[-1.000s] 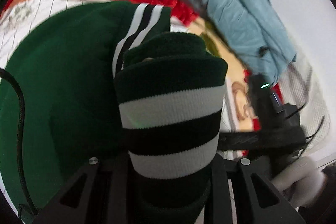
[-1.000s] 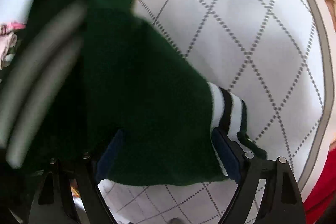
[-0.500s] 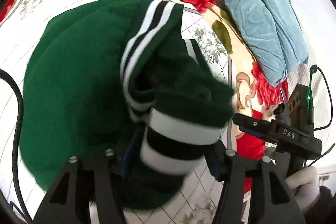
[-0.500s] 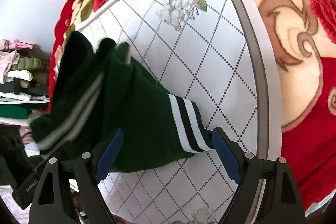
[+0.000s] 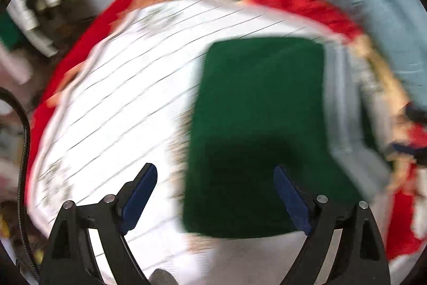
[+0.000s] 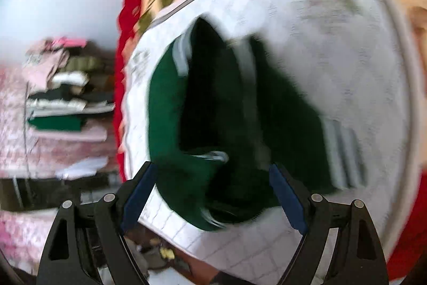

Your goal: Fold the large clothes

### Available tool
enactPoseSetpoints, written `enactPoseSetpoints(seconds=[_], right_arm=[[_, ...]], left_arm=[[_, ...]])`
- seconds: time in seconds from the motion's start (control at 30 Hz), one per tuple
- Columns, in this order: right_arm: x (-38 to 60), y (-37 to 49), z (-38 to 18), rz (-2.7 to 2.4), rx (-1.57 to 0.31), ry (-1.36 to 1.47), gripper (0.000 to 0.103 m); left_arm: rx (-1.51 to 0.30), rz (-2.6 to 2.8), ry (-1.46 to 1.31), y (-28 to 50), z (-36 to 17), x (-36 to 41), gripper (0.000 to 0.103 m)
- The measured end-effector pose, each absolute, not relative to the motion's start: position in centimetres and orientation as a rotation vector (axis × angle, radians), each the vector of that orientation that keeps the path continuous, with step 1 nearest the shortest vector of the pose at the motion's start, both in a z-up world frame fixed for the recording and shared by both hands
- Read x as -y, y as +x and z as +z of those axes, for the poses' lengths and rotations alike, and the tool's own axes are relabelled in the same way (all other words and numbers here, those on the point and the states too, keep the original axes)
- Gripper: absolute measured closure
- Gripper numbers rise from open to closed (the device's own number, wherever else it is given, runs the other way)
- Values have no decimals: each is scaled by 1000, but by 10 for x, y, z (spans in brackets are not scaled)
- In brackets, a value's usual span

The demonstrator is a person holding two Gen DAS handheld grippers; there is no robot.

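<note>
Now green garment (image 5: 256, 130) lies on white quilted sheet (image 5: 120, 103). Left gripper (image 5: 216, 194) jaws just opened, wide apart above garment, pressing nothing. Right gripper (image 6: 210, 194) also spread, empty, over garment.

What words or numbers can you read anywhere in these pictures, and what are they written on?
None: no word, number or label can be read in either view.
Both pictures are blurred.
Dark green knitted garment with white stripes: no writing shows on it.
White quilted bed cover with grey diamond lines: only a pattern.
Stack of folded clothes at the side: too blurred to tell.
</note>
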State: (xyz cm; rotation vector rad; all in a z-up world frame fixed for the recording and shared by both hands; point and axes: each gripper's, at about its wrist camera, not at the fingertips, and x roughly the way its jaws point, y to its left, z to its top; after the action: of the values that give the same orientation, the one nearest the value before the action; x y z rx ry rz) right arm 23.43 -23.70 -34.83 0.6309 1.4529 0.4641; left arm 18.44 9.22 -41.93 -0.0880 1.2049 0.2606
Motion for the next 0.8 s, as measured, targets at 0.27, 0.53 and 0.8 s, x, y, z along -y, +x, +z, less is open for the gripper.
enactPoseSetpoints(seconds=[0.27,0.53,0.8], right_arm=[[163,278,-416,452,-1600,423,93],[233,264,-414,202,-1539,646,100],[249,265,-403,102,-1514,548,100]], left_arm=[[-1295,536,-161,173,-454,-148,14],[-1286,599,-119,174,-468,-165,14],[-1376,640,-41,164,-550,-175,8]])
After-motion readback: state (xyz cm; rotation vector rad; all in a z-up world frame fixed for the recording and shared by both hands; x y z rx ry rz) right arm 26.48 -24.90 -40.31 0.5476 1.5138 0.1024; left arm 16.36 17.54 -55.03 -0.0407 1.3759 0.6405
